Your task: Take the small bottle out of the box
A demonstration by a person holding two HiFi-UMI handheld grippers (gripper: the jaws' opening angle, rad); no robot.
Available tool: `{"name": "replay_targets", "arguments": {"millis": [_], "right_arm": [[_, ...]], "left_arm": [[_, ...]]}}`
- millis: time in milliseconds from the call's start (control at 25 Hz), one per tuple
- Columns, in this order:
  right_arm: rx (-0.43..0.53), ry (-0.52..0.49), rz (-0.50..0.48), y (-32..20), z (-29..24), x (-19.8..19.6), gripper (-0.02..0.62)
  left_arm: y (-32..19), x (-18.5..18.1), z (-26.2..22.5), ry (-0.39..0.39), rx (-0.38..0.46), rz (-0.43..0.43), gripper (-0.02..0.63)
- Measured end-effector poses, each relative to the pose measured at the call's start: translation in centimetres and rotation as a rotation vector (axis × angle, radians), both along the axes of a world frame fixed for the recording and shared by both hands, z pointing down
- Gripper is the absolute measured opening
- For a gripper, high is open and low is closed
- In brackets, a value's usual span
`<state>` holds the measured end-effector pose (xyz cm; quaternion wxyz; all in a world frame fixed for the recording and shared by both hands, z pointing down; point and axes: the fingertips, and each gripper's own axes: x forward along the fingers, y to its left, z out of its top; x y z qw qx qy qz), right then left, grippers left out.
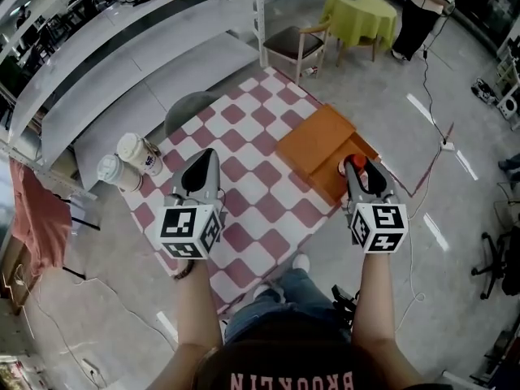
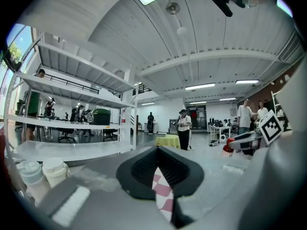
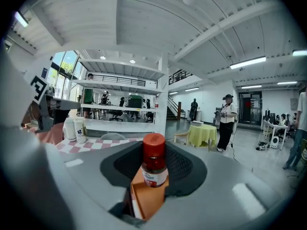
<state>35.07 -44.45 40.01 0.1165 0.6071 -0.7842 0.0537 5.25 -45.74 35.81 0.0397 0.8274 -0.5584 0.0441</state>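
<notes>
Right gripper point(image 1: 357, 169): jaws are pinching the bottle point(image 3: 154, 163). The bottle is standing upright between the pads, which are pressing its labelled body from both sides; its red cap is rising above them. It is sitting at the open orange box point(image 1: 318, 143), with the box's inner wall showing just below it in the right gripper view.

Left gripper point(image 1: 207, 162): jaws are pressed almost together with nothing between them; only a thin sliver of checkered cloth point(image 1: 260, 136) is showing through. It is hovering over the cloth, well apart from the box. Two lidded cups point(image 1: 140, 153) are standing near it, to its left.
</notes>
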Motion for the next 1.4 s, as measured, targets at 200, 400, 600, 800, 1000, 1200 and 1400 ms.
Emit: {"name": "replay_targets", "arguments": {"millis": [200,400,600,800,1000,1200,1400], "right_arm": [[0.036,0.025,0.013,1.9,-3.2,-1.6,0.137],[0.067,0.013,0.05,4.6,-6.5,-3.2,0.137],[0.095,0.032,0.054,6.6,-8.8,-4.4,0.137],[0.135,0.05,0.033,8.2,-11.0,-4.8,0.137],[0.18,0.054,0.017,10.5,-13.2,-4.6,0.137],[0.212,0.052,0.037,13.0,-14.6,-3.6,0.138],[0.239,0.045,0.072,14.7,-15.1,-2.1,0.138]], "left_arm": [[1.3,-0.4,-1.7,0.022,0.035,0.049,0.0],[3.0,-0.3,-3.6,0.018,0.065,0.111,0.0],[4.6,-0.7,-5.3,0.025,0.098,0.125,0.0],[6.1,-1.2,-7.8,0.047,0.151,0.103,0.0],[7.9,-0.5,-9.4,0.043,0.185,0.095,0.0],[9.5,0.8,-11.1,0.021,0.223,0.111,0.0],[10.3,2.0,-12.0,0.02,0.248,0.13,0.0]]}}
